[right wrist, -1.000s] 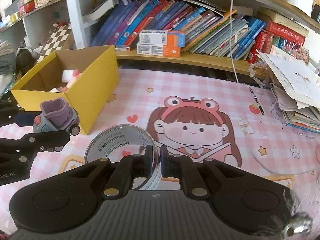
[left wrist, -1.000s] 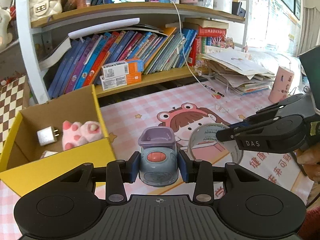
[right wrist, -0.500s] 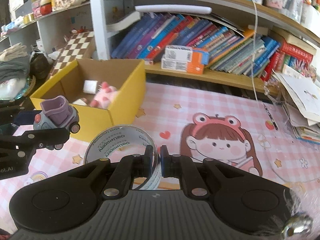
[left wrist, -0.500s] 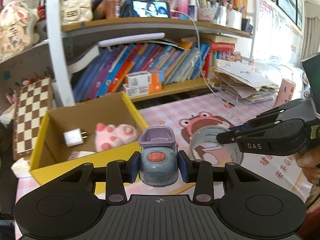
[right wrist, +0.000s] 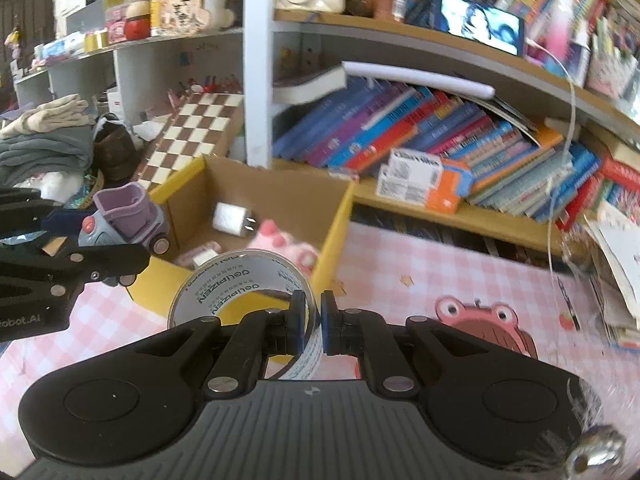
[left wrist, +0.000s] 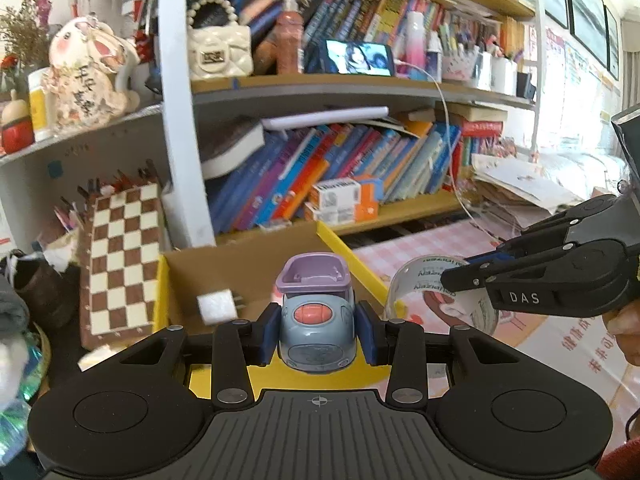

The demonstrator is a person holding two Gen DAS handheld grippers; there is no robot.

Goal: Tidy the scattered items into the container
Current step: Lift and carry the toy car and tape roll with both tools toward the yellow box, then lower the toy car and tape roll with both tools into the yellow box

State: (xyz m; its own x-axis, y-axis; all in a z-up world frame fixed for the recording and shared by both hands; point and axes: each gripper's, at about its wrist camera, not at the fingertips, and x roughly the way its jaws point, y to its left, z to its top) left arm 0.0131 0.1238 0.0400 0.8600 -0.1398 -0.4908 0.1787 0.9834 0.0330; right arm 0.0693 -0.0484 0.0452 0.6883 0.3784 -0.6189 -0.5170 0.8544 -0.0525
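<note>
Grey-and-purple toy car (left wrist: 317,316) and clear tape roll (right wrist: 244,280) hang above the yellow box (right wrist: 336,236).

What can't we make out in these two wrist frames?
- Box floor, left view: toy car and left gripper cover it.
- Pink plush, right view: tape roll hides its lower part; blurred.
- Small item beside the charger, right view: too blurred to name.

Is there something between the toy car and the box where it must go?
Nothing visible blocks it. The toy car, held in the left gripper, hangs at the open box; charger and pink plush inside leave room.
</note>
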